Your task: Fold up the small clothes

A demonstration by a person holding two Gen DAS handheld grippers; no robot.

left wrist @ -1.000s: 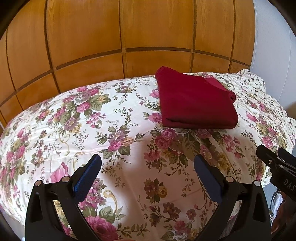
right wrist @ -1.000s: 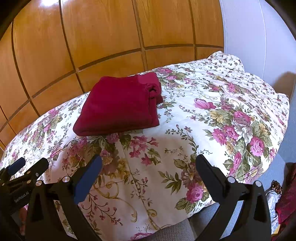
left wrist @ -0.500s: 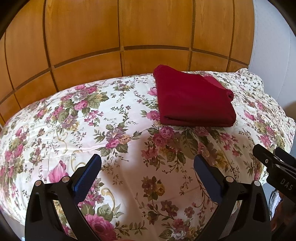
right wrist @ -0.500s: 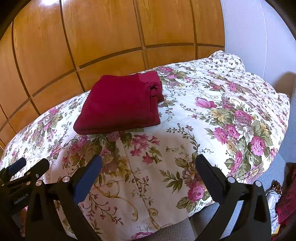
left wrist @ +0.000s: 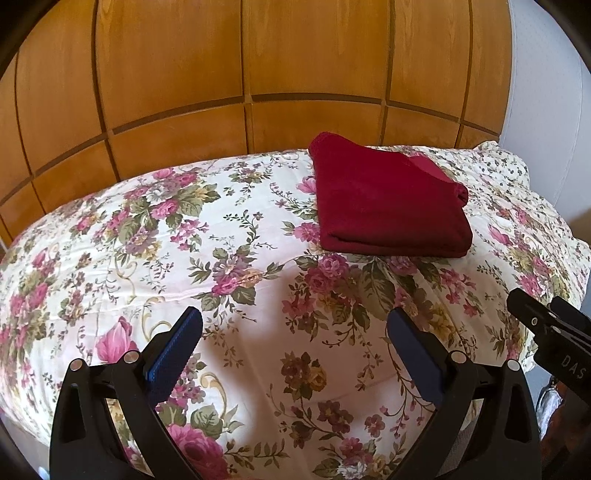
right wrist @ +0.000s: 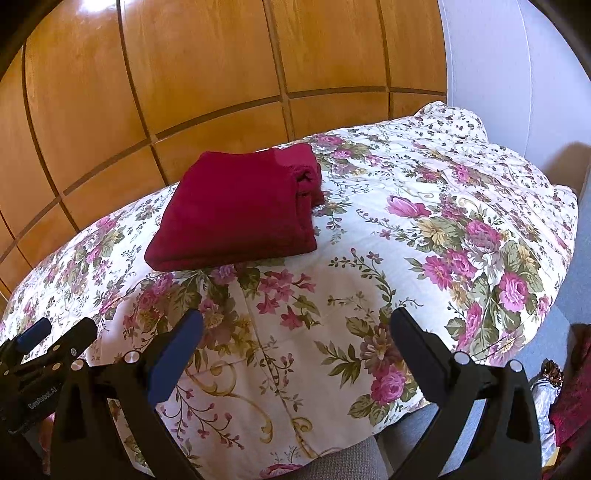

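Dark red folded garment (left wrist: 388,206) lying on floral bed cover (left wrist: 229,258), toward wooden headboard. Left tool (left wrist: 293,341) and right tool (right wrist: 295,341) both spread apart, empty, well short of it. Garment ahead-right of left, ahead-left of right; neither clearly nearer

Bright daylight, heavy fisheye bending in both wrist views

Sun is glaring off the wood panel wall (right wrist: 92,7) at the top left of the right wrist view, and soft shadows are lying across the near part of the floral quilt (left wrist: 110,258). Straight panel seams are curving toward the dark, vignetted corners. Everything is staying sharp, with no motion blur showing.
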